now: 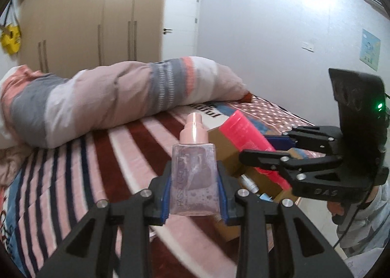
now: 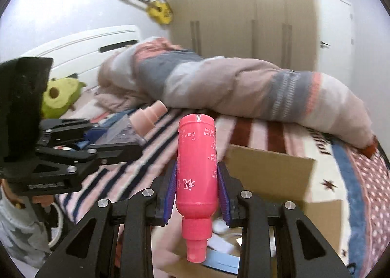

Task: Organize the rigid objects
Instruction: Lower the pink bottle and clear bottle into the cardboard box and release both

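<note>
Holding both grippers over the bed's striped blanket point(image 1: 102, 146), I take the cardboard box point(image 2: 273, 165) as my landmark and work left to right.

Left of the box, my left gripper point(image 1: 193, 180) pinches the clear bottle point(image 1: 193, 175) between its blue pads point(image 1: 166, 192); the bottle stands upright in the jaws, its pale pink pump top point(image 1: 193, 129) pointing up and away from me. From the right wrist view the same bottle point(image 2: 126, 131) leans to the right, raised above the blanket and left of the box.

Over the box's near left part, my right gripper point(image 2: 197, 187) is clamped on the pink bottle point(image 2: 196, 168), which is upside down: its flat base points away from me and its nozzle point(image 2: 196, 246) hangs toward the box's open inside. In the left wrist view this pink bottle point(image 1: 246, 139) slants above the box point(image 1: 224, 146), held in the right gripper point(image 1: 275, 151).

Inside the box I can see a small white tube point(image 1: 249, 184) and some light blue and white items point(image 2: 221, 253), too blurred to name.

Behind the box, a rolled striped duvet point(image 1: 117, 97) lies across the bed, and beyond it stands a beige wardrobe point(image 1: 92, 22). Far left of the box, near the headboard, sits a green avocado plush point(image 2: 61, 97).
</note>
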`<state>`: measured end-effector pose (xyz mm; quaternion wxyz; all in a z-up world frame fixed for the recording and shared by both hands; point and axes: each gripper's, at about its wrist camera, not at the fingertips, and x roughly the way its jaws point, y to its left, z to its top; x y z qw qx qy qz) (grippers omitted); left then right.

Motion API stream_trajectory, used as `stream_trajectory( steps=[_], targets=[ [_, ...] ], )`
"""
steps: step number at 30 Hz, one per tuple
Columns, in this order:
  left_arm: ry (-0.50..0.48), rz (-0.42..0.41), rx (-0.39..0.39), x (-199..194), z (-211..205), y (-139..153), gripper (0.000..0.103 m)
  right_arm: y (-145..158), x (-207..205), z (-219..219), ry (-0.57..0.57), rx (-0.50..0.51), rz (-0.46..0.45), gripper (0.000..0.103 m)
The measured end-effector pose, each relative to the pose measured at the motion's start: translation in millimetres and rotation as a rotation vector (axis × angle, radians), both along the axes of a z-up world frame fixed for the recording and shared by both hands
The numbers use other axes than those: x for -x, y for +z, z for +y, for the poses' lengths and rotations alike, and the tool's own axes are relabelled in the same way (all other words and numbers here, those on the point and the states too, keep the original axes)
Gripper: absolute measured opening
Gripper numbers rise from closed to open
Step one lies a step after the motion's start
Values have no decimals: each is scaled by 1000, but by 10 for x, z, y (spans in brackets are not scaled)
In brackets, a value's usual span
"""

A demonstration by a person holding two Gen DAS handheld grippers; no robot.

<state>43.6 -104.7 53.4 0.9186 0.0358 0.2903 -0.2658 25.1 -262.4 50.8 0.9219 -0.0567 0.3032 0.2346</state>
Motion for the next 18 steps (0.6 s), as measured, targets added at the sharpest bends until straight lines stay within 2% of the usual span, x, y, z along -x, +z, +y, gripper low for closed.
stream_trajectory(
  steps=[5,11,18],
  targets=[
    [-52,27,-9,-153,-420,-14,28,-173,-148,-417,-65,6,59,27],
    [-75,79,-44,-318,-741,-156,28,-508,-363,-714,-81,20,169,27],
    [-98,116,-86,-370,-959,-286,28,-647,-319,-888,-92,23,190,28]
  ],
)
